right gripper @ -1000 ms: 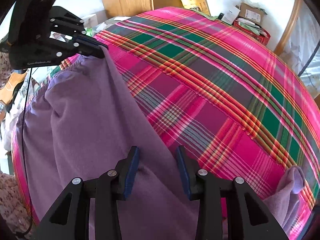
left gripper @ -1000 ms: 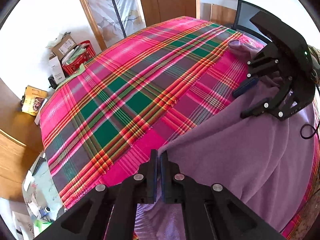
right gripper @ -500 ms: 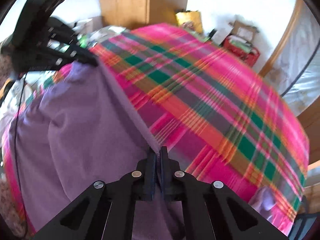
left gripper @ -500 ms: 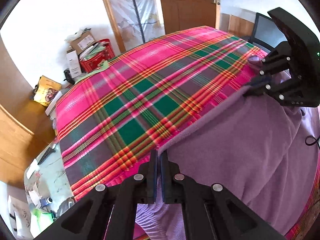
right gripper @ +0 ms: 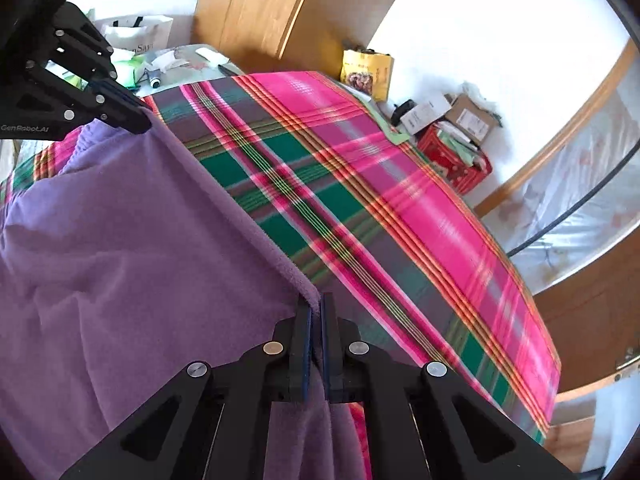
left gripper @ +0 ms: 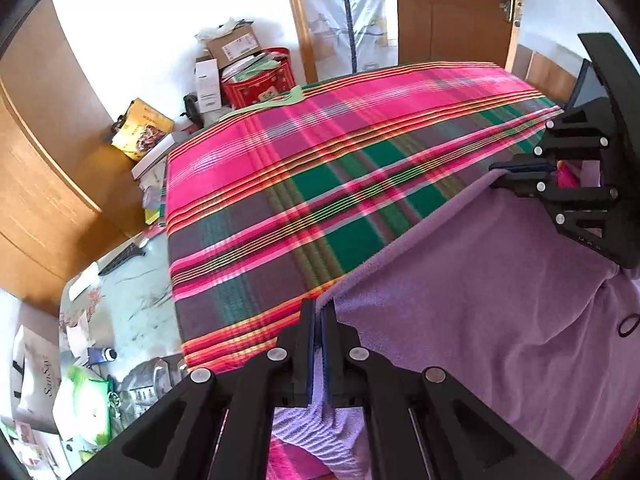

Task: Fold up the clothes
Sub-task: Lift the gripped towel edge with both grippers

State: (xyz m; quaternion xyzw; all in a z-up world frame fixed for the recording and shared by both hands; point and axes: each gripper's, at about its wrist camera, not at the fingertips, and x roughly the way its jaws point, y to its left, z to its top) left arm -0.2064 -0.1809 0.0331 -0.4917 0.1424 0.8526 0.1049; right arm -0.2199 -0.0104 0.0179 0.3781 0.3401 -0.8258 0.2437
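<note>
A purple fleece garment (left gripper: 460, 312) lies over the near side of a bed with a pink, green and red plaid cover (left gripper: 320, 184). My left gripper (left gripper: 319, 312) is shut on one corner of the garment's far edge. My right gripper (right gripper: 317, 308) is shut on the other corner; it also shows in the left wrist view (left gripper: 496, 170). The garment (right gripper: 120, 248) edge runs taut and lifted between the two grippers, and the rest hangs down toward me. The left gripper shows in the right wrist view (right gripper: 146, 120).
The plaid bed cover (right gripper: 400, 208) stretches beyond the garment. A red crate (left gripper: 260, 84) with cardboard boxes stands by the far wall, next to a yellow box (left gripper: 140, 130). A cluttered side table (left gripper: 120, 308) is at the left. Wooden doors surround the room.
My right gripper closed on the garment's edge. Both grippers then lifted the purple garment's edge and pulled it taut above the bed, tilting the views up toward the room.
</note>
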